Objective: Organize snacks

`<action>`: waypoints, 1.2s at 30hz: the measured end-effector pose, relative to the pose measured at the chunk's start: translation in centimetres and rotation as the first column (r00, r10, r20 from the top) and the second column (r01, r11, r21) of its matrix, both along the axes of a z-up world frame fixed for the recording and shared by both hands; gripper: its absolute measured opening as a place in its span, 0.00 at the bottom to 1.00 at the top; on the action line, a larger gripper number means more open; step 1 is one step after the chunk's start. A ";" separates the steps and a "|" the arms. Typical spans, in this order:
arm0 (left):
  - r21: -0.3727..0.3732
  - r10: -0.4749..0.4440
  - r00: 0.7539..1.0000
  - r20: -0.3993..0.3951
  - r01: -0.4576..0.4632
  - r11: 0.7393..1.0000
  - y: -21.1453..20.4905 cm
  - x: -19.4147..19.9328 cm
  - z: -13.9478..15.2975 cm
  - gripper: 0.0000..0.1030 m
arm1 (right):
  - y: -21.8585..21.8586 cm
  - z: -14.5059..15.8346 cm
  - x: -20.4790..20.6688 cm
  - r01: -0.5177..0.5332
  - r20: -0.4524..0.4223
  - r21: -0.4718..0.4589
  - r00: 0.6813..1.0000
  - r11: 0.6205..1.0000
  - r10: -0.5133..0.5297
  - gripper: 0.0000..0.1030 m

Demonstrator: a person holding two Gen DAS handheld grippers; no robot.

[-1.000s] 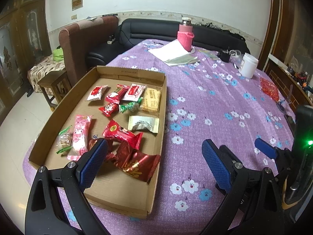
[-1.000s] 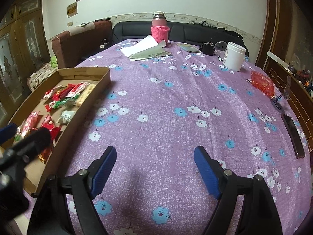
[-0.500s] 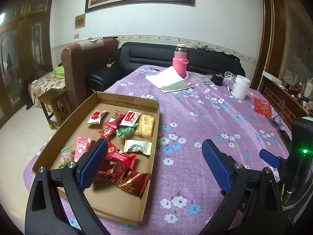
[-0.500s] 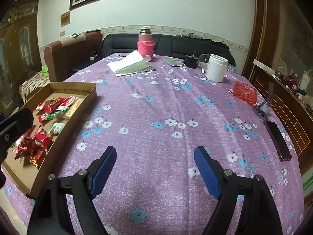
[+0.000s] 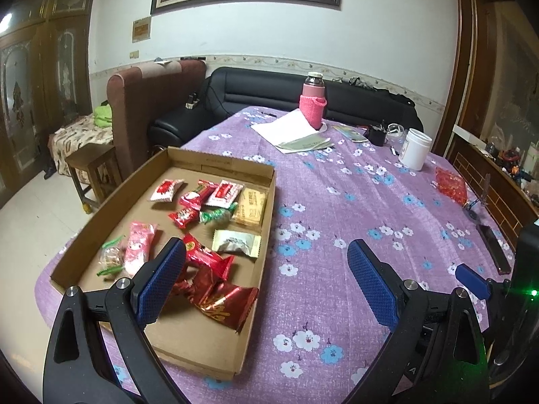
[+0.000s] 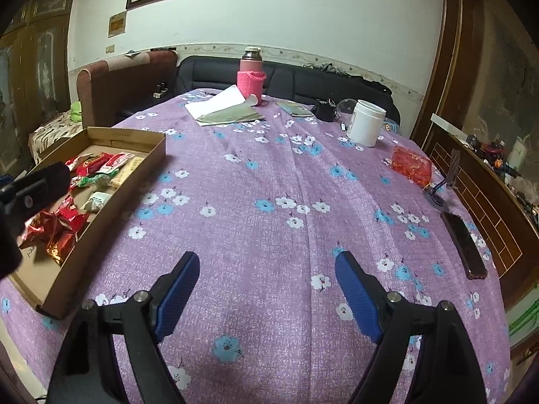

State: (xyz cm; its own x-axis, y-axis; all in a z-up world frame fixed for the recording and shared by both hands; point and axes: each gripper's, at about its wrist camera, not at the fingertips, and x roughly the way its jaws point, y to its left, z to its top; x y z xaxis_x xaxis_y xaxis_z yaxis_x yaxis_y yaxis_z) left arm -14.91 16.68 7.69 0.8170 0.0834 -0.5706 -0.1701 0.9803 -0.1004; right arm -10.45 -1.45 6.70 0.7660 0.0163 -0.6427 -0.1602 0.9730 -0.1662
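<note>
A shallow cardboard tray (image 5: 145,181) sits at the table's left edge and holds several wrapped snacks: red packets (image 5: 215,289), a pink one (image 5: 138,245), a white one (image 5: 235,240), a beige biscuit pack (image 5: 251,205). My left gripper (image 5: 266,279) is open and empty, raised above the tray's near right corner. The tray also shows in the right wrist view (image 6: 148,165). My right gripper (image 6: 266,296) is open and empty over the bare purple cloth, right of the tray.
On the purple flowered tablecloth (image 6: 286,185) stand a pink-sleeved flask (image 6: 251,77), papers (image 6: 225,107), a white jar (image 6: 365,126), a red pouch (image 6: 411,165) and a dark phone (image 6: 463,242) near the right edge. A sofa and armchair stand behind the table.
Both grippers have lifted and drawn back from the table, so the tray and the room show from higher up. Both stay open and empty. The snacks have not moved.
</note>
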 end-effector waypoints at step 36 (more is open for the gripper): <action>0.123 0.281 0.927 0.247 -0.318 0.940 3.5 -4.2 3.6 1.00 | 4.8 2.3 1.3 -0.156 0.033 0.091 0.988 0.984 0.153 0.84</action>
State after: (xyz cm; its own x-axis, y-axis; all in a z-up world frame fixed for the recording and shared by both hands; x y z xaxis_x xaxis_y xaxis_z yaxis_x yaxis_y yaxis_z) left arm -19.14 20.23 11.27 0.8438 0.4179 -0.3366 -0.4496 0.8930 -0.0183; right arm -9.19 3.33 9.02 0.7656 0.1947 -0.6131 -0.3066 0.9483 -0.0816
